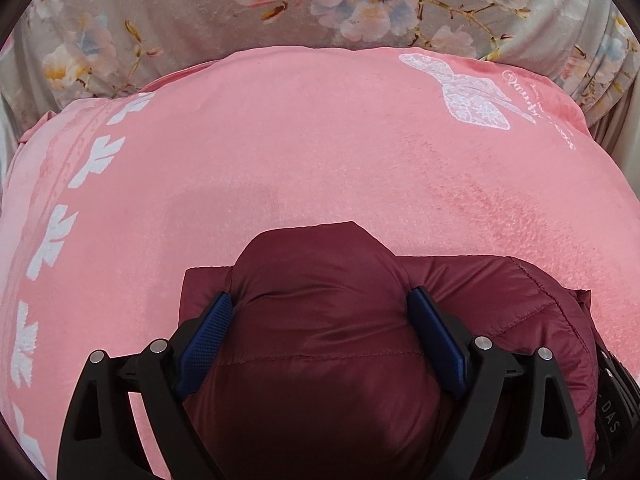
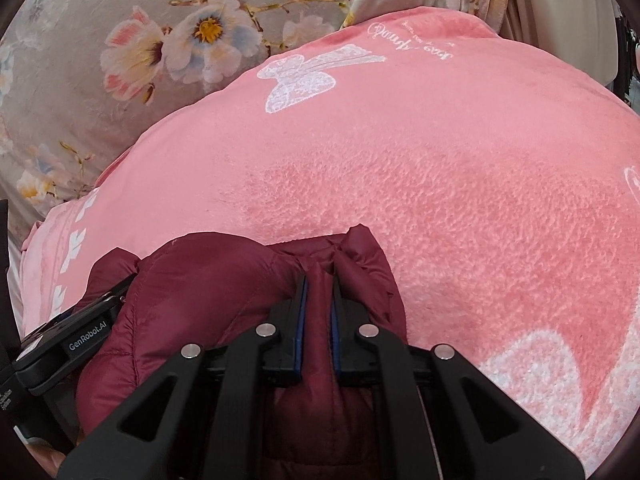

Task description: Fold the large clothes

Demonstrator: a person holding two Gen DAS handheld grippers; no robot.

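Observation:
A dark red quilted puffer jacket lies bunched on a pink blanket. My left gripper has its blue-padded jaws wide apart, with a puffy fold of the jacket bulging between them and touching both pads. My right gripper is shut on a thin ridge of the same jacket, pinched between its blue pads. The left gripper's body shows at the lower left of the right wrist view, close beside the jacket.
The pink blanket with white butterfly and leaf prints covers the bed. A grey floral sheet lies beyond it; it also shows in the right wrist view. A curtain or wall edge is at the far right.

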